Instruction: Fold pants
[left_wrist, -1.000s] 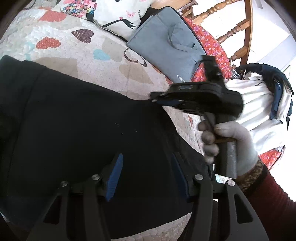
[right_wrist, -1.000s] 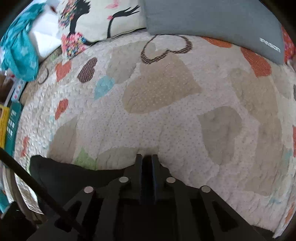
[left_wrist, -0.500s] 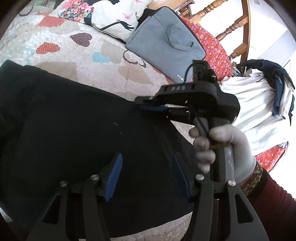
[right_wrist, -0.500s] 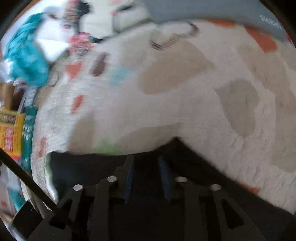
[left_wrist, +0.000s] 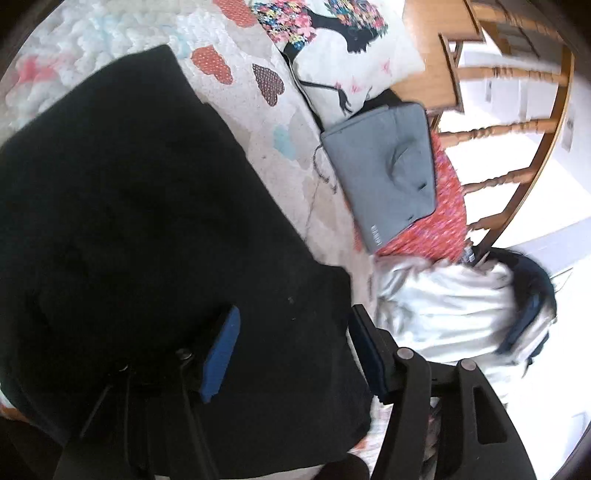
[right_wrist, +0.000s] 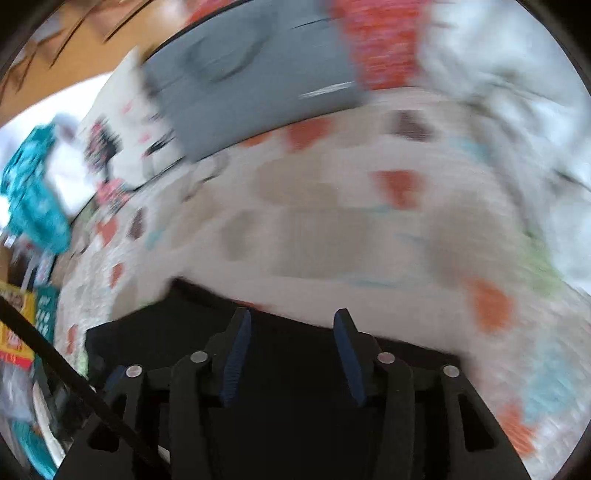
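Note:
The black pants (left_wrist: 147, 229) lie folded on the heart-patterned quilt (left_wrist: 236, 48), filling the left and middle of the left wrist view. My left gripper (left_wrist: 291, 317) is open and empty, its blue-padded fingers hovering over the pants' right edge. In the blurred right wrist view the pants (right_wrist: 288, 354) show as a dark mass at the bottom, under my right gripper (right_wrist: 291, 321), which is open and empty above their far edge.
A grey laptop sleeve (left_wrist: 384, 173) lies on a red floral cloth (left_wrist: 443, 218) to the right, next to a printed pillow (left_wrist: 340, 48). White clothes (left_wrist: 443, 314) are piled at the right. A wooden chair (left_wrist: 517, 129) stands behind. Teal cloth (right_wrist: 33, 199) lies far left.
My right gripper opened, let go of the pants and swung right, out of the left wrist view. The left gripper turned, so the pants now lie further left.

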